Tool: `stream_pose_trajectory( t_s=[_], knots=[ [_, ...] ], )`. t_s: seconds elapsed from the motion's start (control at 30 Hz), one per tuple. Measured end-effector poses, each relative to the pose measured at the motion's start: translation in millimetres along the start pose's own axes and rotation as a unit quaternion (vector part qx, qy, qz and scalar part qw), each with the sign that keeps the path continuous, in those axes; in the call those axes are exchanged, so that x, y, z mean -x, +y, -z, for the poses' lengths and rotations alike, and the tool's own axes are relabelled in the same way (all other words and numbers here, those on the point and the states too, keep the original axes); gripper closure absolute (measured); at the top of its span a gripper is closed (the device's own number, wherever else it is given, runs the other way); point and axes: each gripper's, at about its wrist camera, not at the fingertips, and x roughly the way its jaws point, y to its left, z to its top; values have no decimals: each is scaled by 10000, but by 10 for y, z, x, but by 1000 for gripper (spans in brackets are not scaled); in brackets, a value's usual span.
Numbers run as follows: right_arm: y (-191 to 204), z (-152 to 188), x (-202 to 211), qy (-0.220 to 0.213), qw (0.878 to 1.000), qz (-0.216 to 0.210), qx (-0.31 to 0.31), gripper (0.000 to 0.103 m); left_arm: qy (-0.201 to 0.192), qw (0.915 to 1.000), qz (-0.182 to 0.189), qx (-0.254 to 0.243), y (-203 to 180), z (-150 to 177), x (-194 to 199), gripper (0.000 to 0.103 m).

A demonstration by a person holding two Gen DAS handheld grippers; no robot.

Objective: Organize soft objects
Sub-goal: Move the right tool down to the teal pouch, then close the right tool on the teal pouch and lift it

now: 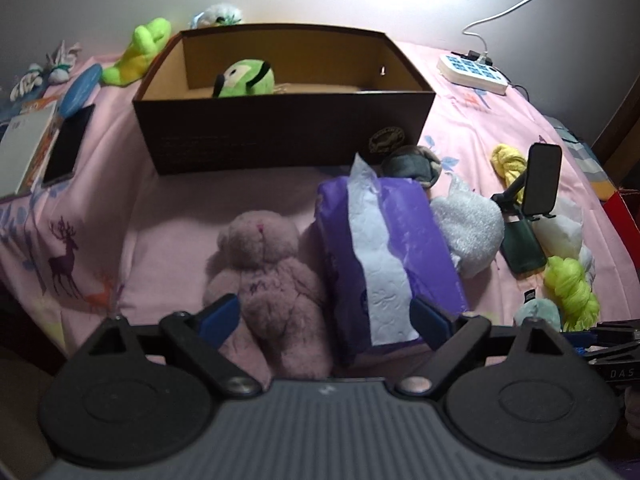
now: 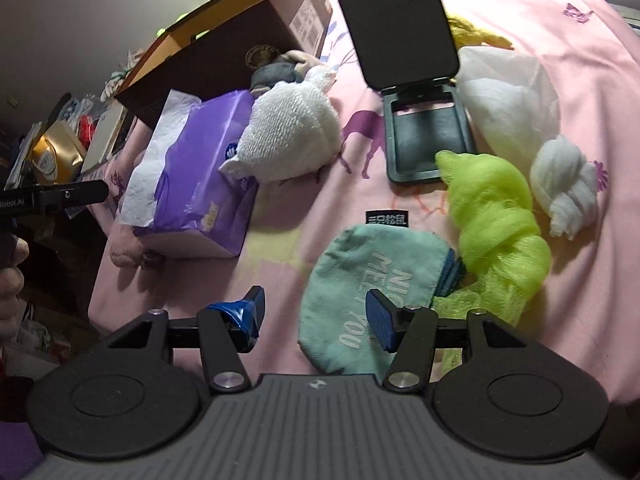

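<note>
2 claws stand open: the left claw (image 1: 324, 318) straddles the pink teddy bear (image 1: 270, 280) at lower centre, the right claw (image 2: 316, 316) over the teal pouch (image 2: 366, 294) on the bed (image 2: 580, 92).

So it's a bed with a pink deer-print sheet (image 1: 80, 216). Sitting right on it: brown open box (image 1: 280, 136), pink teddy (image 1: 272, 280) touching a purple tissue pack (image 1: 384, 256), white fluffy cloth (image 2: 292, 140), black phone stand (image 2: 424, 132), teal pouch (image 2: 360, 280), neon green yarn (image 2: 492, 216), power strip (image 1: 472, 70), maybe 1 grey sock ball (image 1: 412, 162).
</note>
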Motion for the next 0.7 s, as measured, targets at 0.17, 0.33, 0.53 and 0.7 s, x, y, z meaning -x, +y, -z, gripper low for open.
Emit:
stream_pose_trajectory(
  t_s=[0.17,0.33,0.53,0.7],
  knots=[
    [43,41,-162,113,9991,320,255,68,38,9998,-80,153,69,113,35,12],
    [-38,53,-112,-8,9990,420,170,101,8,9999,82,69,12,155,86,12],
    [-177,64,33,-319,9984,372,-296,103,-185,9975,598,-331,-212,104,204,28],
    [-271,38,245,-708,9937,-118,-860,103,-191,9912,1111,-690,-478,88,206,30]
  ],
)
